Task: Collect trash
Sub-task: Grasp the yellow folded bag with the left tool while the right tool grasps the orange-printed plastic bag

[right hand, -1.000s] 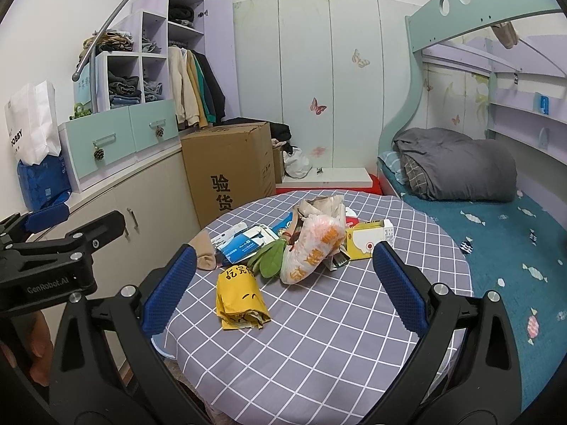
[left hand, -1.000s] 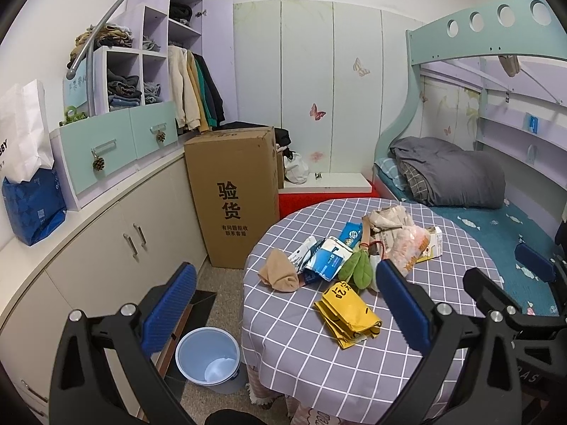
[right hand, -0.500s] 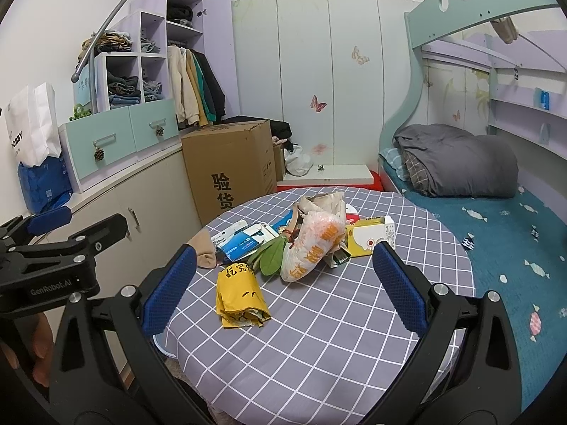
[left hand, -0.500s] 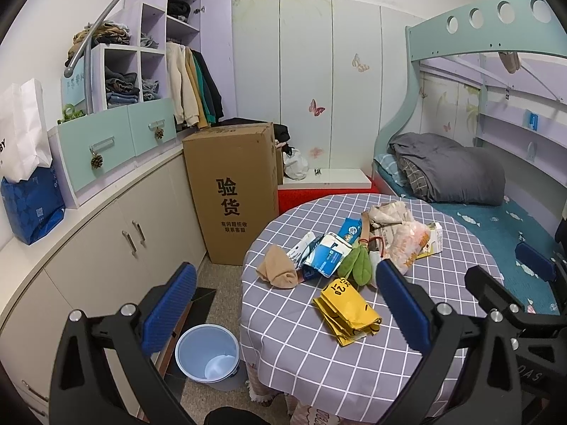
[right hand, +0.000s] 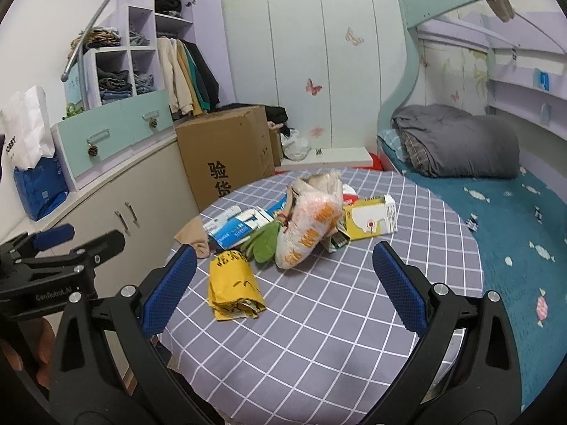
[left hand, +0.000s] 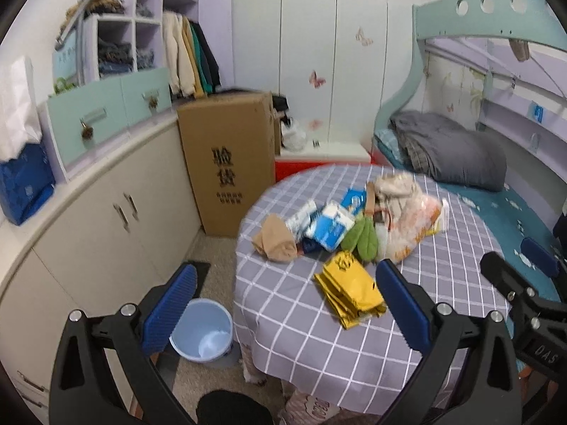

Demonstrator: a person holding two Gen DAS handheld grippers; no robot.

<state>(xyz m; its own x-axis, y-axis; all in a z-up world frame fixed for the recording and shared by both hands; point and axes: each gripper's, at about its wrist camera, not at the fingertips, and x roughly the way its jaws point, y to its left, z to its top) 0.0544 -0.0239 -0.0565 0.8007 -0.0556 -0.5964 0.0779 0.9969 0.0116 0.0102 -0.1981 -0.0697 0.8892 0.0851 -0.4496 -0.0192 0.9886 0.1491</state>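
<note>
Trash lies heaped on a round table [left hand: 312,354] [right hand: 319,336] with a grey checked cloth. A crumpled yellow bag [left hand: 349,290] [right hand: 234,285] lies nearest me. Behind it sit a green leaf-shaped piece [left hand: 361,239], blue-white packets [left hand: 327,225] [right hand: 241,226], a tan sock [left hand: 274,239], an orange-printed plastic bag [right hand: 306,230] and a yellow-white carton [right hand: 370,219]. A light blue bin [left hand: 202,333] stands on the floor left of the table. My left gripper [left hand: 283,302] hovers open over the table's near left edge. My right gripper [right hand: 283,288] is open above the near table, empty.
A tall cardboard box [left hand: 228,163] stands behind the table, beside cream cabinets [left hand: 106,226] along the left wall. A bunk bed with a grey duvet [right hand: 457,141] fills the right side. A blue bag [left hand: 24,184] sits on the cabinet top.
Both grippers have moved slightly forward toward the table, so the trash pile looks a little nearer. Both stay open and nothing on the table has shifted.
</note>
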